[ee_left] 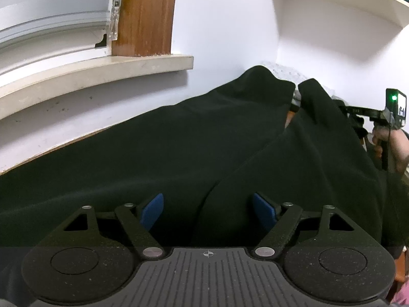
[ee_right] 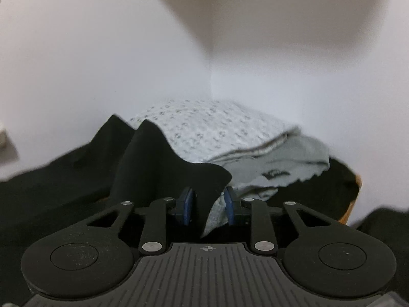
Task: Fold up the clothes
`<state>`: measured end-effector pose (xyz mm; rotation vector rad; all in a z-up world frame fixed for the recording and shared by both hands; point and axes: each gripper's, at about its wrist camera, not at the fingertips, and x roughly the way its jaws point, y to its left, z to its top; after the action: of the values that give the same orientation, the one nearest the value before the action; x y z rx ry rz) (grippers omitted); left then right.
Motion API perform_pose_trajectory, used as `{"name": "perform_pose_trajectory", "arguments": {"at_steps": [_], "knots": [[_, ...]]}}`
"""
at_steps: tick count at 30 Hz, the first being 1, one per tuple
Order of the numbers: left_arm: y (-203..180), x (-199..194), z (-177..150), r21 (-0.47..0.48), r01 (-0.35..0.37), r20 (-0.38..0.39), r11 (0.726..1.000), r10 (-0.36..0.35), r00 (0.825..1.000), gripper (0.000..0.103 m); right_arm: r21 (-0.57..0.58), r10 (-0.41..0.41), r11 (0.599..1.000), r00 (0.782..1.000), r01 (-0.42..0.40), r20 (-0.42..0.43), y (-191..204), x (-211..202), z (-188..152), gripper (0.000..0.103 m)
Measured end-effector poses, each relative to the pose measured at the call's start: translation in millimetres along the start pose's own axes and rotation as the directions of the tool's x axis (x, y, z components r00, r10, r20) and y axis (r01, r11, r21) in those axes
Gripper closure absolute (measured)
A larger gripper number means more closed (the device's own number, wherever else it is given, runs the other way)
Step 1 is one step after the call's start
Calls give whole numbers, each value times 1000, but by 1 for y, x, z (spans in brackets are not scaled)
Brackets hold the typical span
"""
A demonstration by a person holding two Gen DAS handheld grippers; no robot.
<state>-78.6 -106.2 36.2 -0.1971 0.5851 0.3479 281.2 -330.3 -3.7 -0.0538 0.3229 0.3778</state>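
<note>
Black garment [ee_left: 179, 153] spread across the near scene; pale grey cloth [ee_right: 204, 133] with a small darker grey repeat print, folded at the far right. Blue pads [ee_left: 153, 211] on black gripper fingers. White wall [ee_left: 225, 25], cream sill [ee_left: 102, 71], brown wooden frame [ee_left: 145, 12] at far left.

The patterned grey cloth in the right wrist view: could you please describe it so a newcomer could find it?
Look to the white wall corner. Below it lies a folded pile; the patterned grey cloth tops it, dotted with small motifs, unlike the black garment in front.
</note>
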Motion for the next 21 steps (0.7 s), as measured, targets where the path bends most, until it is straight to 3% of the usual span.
{"name": "perform_pose_trajectory", "arguments": {"at_steps": [4, 7, 9, 11, 13, 14, 17, 21], "knots": [[-1, 0, 0, 6, -6, -1, 1000, 6, 1000, 23, 28, -6, 1000, 1000, 7, -28, -8, 8, 8, 69], [-1, 1, 0, 6, -5, -4, 1000, 5, 1000, 22, -153, -112, 982, 994, 109, -6, 11, 10, 9, 57], [-1, 1, 1, 7, -3, -7, 1000, 3, 1000, 22, -107, -29, 994, 999, 24, -40, 8, 10, 11, 57], [-2, 2, 1, 9, 0, -10, 1000, 0, 1000, 21, -66, -12, 998, 997, 7, -80, 3, 14, 13, 57], [-2, 2, 1, 9, 3, -12, 1000, -2, 1000, 21, -95, -2, 995, 997, -5, -82, 4, 16, 12, 57], [-1, 2, 0, 8, 4, -12, 1000, -4, 1000, 20, -93, 9, 995, 996, -17, -93, 2, 18, 13, 59], [0, 2, 0, 7, 7, -12, 1000, -7, 1000, 20, -82, -10, 997, 998, 4, -68, -6, 13, 18, 90], [0, 1, 1, 5, 12, -11, 1000, -12, 1000, 18, -85, 45, 995, 999, -47, -21, -12, -3, 27, 96]]}}
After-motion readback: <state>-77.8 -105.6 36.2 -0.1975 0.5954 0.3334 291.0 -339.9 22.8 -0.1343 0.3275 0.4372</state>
